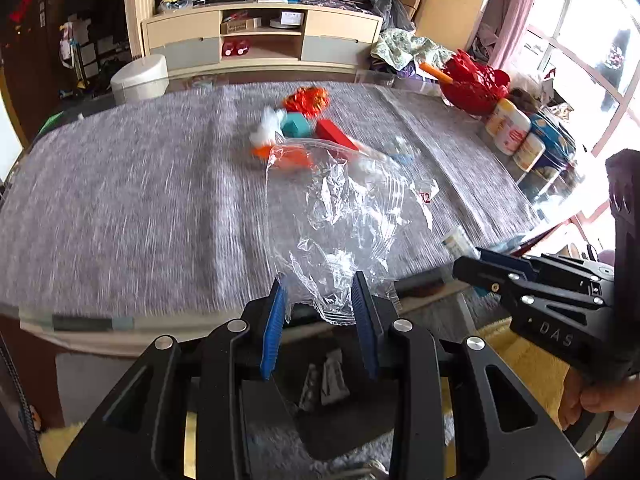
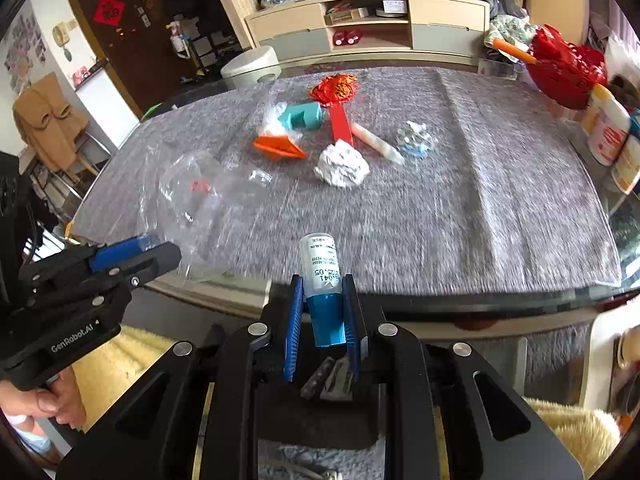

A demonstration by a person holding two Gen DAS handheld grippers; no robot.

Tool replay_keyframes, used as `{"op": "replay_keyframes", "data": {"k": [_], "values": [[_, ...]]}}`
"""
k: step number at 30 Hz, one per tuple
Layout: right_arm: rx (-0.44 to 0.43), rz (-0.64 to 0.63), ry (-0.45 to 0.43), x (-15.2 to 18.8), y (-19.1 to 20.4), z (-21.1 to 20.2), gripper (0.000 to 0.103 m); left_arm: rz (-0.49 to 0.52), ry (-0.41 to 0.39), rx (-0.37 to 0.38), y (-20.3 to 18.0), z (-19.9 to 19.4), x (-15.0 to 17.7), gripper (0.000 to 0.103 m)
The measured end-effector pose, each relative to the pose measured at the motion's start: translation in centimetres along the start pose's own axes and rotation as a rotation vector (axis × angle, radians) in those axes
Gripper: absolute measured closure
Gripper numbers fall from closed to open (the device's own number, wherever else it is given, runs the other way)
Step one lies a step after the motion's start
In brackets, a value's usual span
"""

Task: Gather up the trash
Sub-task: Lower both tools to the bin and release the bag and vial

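Observation:
My left gripper [image 1: 318, 280] is shut on the edge of a clear plastic bag [image 1: 348, 216], which hangs crumpled over the near edge of the grey-clothed table [image 1: 120, 208]. In the right wrist view the left gripper [image 2: 160, 248] sits at the left with the bag [image 2: 200, 200] spread beside it. My right gripper [image 2: 323, 280] is shut on a small bottle [image 2: 320, 264] with a blue base and a white label. Trash lies mid-table: a white paper ball [image 2: 342, 166], orange paper [image 2: 280, 146], a teal box [image 2: 302, 116], a red box [image 2: 341, 124] and a red foil wrapper [image 2: 336, 86].
A red basket [image 2: 564, 68] and several white canisters [image 2: 608, 128] stand along the table's right edge. A white bin [image 2: 252, 66] and a cluttered cabinet [image 2: 368, 28] lie beyond the far edge. A yellow fluffy rug [image 2: 116, 360] is below.

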State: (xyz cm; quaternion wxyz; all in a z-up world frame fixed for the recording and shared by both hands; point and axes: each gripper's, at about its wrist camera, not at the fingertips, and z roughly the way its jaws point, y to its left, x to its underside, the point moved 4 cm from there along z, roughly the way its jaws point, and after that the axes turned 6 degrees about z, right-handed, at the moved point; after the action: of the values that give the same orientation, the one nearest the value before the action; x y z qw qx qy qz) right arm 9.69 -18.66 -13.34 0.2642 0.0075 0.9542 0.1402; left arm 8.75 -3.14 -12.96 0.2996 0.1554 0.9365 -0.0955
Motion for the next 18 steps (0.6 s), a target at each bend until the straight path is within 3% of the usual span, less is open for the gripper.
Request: {"op": "replay_keyframes", "data": {"k": [9, 18], "values": [[0.019, 0.009, 0.014, 4.9, -0.6, -0.8, 0.082, -0.008, 0.037, 0.004, -1.1, -0.9, 5.5, 0.072], [0.025, 0.024, 0.107, 9.7, -1.3, 2.2, 0.082, -0.024, 0.142, 0.022, -1.8, 2.6, 11.2, 0.072]]}}
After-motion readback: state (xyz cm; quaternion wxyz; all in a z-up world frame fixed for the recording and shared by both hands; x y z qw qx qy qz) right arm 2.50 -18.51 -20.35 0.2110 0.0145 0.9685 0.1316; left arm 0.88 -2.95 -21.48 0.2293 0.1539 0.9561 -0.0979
